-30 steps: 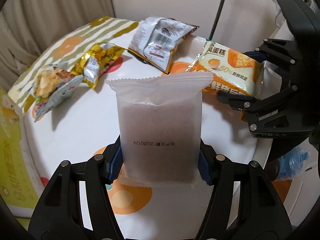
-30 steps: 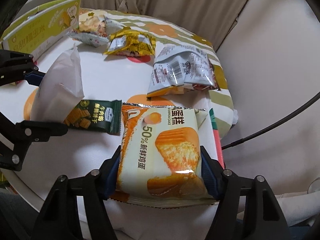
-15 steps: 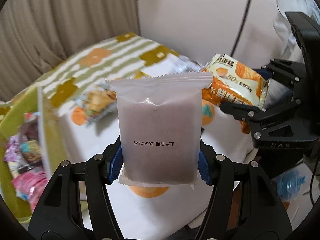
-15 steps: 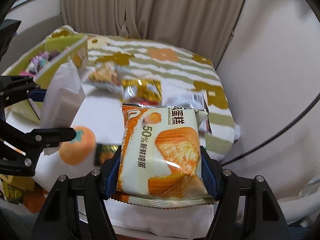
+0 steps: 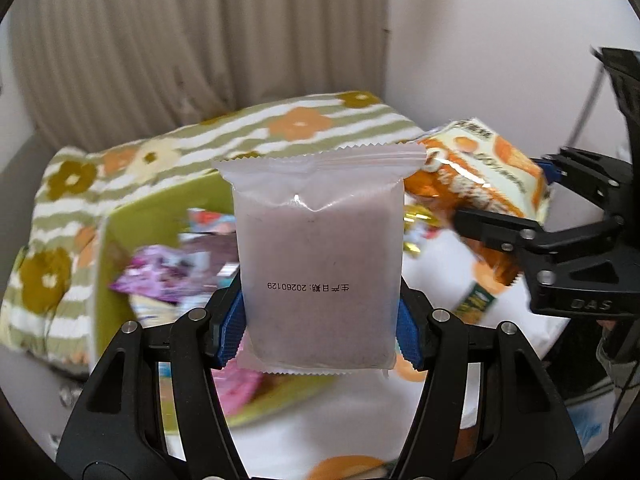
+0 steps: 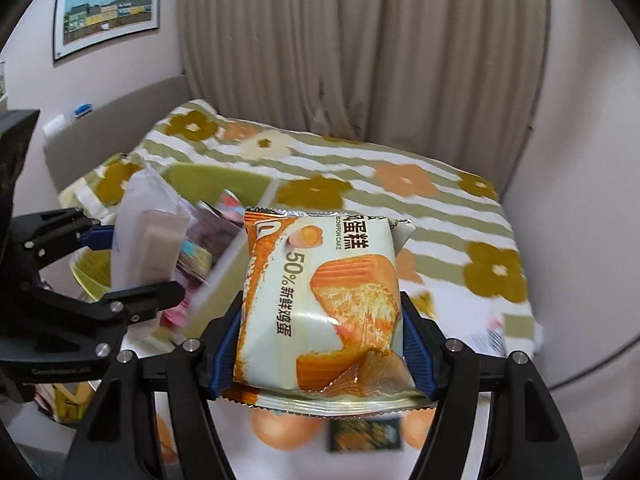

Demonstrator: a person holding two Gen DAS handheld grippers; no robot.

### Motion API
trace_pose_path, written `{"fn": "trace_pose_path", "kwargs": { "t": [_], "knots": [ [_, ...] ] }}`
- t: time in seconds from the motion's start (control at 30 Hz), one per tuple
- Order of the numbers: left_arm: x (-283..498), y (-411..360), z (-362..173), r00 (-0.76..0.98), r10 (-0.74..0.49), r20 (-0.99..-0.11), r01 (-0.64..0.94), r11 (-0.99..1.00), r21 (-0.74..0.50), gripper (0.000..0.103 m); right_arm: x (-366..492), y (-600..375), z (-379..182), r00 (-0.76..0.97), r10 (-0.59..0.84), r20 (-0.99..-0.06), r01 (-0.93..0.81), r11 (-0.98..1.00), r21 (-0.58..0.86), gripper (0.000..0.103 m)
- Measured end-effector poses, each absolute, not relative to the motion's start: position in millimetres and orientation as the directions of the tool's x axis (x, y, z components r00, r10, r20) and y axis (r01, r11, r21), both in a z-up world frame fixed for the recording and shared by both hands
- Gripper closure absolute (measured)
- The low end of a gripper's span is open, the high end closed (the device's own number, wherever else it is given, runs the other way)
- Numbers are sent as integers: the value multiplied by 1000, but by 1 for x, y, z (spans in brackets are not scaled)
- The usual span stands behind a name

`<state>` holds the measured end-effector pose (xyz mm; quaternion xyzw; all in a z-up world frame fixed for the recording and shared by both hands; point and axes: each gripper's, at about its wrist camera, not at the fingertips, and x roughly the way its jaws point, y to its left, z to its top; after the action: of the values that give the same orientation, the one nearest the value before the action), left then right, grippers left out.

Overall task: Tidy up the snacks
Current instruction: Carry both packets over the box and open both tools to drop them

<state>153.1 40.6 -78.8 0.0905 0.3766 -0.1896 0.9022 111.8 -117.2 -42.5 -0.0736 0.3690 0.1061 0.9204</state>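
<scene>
Two snack packets carried at once above a table, one in each claw. The left gripper is partly closed, its blue pads pressing the two side edges of a frosted pouch, low on the packet; the pouch stands upright with its serrated top seal free. The right gripper is likewise closed partway on an orange cake pack, pads at its lower side edges, the pack upright and puffed with air. In the left view the cake pack sits just right of the pouch and a little farther off.

Behind and to the left lies a green box already holding several blurred wrappers; it appears the likely destination. A floral cloth covers the far surface, and a small dark green packet lies on the white table near the right claw.

Handling, as judged: both packets seem light, soft and air-cushioned, with slick film. A side grip low on the body holds them, but hard squeezing could crush the cake inside or burst a seal. The sealed fins offer a flatter, safer hold. Release should be low over the box, since light packs may flutter or slide.
</scene>
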Motion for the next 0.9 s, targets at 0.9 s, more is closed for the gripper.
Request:
{"fn": "trace_pose_path", "kwargs": {
  "t": [0.9],
  "knots": [
    [260,182,-150,515,-115,-849,163,986,-35,6,252,24,-74,572,311,-759,-360,927,108,38]
  ]
}}
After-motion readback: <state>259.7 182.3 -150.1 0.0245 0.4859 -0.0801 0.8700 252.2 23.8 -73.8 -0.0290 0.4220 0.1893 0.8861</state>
